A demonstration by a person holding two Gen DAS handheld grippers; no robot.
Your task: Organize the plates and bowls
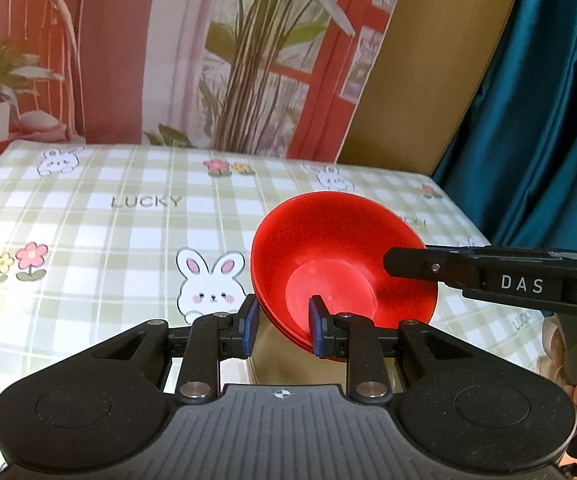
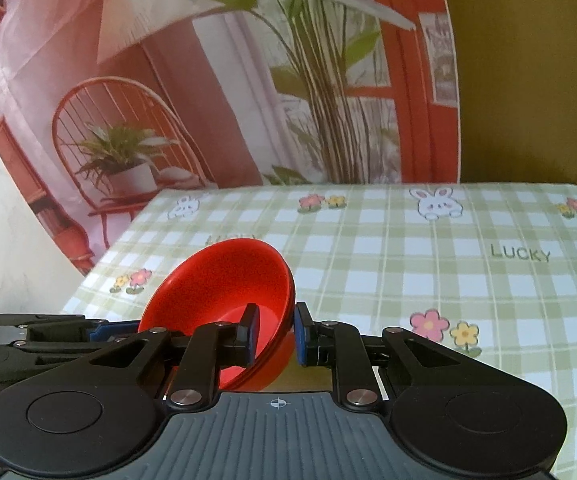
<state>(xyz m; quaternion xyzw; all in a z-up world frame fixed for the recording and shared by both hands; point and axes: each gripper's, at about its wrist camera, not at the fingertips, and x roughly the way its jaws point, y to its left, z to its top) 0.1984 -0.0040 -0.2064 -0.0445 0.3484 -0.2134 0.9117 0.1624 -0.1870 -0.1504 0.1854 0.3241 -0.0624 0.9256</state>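
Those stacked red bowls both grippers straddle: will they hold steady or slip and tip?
The red bowls look like glossy hard plastic, so probably light, stiff and slippery at the rim. Tilted, with the left gripper and right gripper on opposite rims, the nested pair could slide apart.

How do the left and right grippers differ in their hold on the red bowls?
The left gripper has its right finger inside the nested red bowls and its left finger outside; the right gripper has its left finger inside and its right finger outside. The left gripper takes the stack's left side, the right gripper its right side. Both straddle the rim of the tilted stack.
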